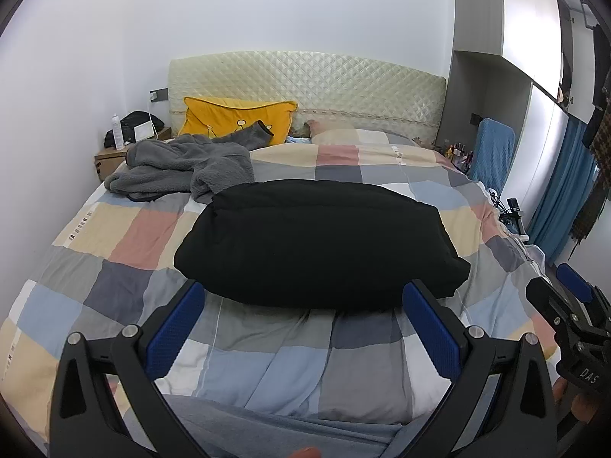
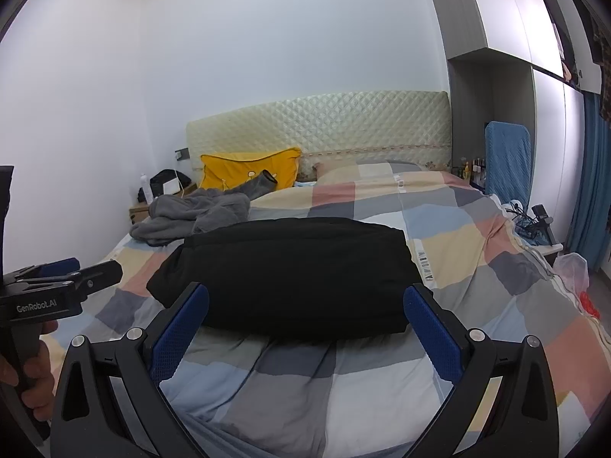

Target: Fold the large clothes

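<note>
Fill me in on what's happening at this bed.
A person holds a two-finger gripper in each hand, facing a bed with a checked quilt. Both the left gripper and the right gripper are open, hold nothing and hover just short of a black garment lying in a folded bundle mid-bed. A grey fleece garment lies crumpled, unfolded, farther back near a yellow pillow.

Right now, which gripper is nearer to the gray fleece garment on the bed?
Left. The left gripper is on the same side of the bed as the gray fleece garment, with the black folded garment between. The right gripper is farther to the other side.
</note>
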Action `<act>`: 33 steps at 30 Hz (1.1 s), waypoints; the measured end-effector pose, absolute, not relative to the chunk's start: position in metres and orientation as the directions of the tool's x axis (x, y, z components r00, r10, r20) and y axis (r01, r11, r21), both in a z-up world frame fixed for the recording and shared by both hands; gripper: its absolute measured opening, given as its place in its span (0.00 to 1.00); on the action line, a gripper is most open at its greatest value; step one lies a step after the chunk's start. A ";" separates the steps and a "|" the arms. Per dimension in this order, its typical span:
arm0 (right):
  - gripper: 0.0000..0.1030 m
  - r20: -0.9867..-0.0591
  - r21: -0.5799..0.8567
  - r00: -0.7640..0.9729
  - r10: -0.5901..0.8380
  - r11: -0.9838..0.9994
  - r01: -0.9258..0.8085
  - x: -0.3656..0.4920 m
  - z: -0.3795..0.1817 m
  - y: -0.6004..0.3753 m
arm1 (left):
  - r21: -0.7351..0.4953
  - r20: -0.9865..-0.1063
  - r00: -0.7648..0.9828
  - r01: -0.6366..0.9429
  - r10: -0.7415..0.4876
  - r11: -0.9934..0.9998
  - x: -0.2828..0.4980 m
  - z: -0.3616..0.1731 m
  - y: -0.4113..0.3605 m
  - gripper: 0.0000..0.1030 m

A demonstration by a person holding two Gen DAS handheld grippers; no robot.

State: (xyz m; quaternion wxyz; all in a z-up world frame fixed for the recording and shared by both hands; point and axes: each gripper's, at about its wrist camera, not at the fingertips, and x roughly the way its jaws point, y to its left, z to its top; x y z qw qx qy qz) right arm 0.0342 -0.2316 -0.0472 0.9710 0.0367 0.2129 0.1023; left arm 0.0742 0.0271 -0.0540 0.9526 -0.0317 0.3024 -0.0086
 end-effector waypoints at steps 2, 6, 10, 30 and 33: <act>1.00 -0.408 0.114 0.887 0.216 0.976 -0.185 0.034 -0.047 -0.231 | -0.070 -0.577 0.816 -0.003 -0.038 0.998 0.074 -0.054 0.027 1.00; 1.00 -0.409 0.114 0.886 0.217 0.976 -0.187 0.034 -0.047 -0.231 | -0.072 -0.580 0.813 0.001 -0.042 0.997 0.074 -0.055 0.028 1.00; 1.00 -0.407 0.113 0.887 0.217 0.976 -0.186 0.034 -0.047 -0.231 | -0.074 -0.577 0.816 -0.006 -0.038 0.997 0.074 -0.056 0.027 1.00; 1.00 -0.410 0.116 0.886 0.218 0.976 -0.186 0.034 -0.048 -0.236 | -0.066 -0.584 0.810 0.010 -0.047 0.998 0.072 -0.060 0.022 1.00; 1.00 -0.411 0.117 0.885 0.219 0.975 -0.187 0.033 -0.048 -0.236 | -0.066 -0.584 0.810 0.011 -0.048 0.998 0.072 -0.060 0.021 1.00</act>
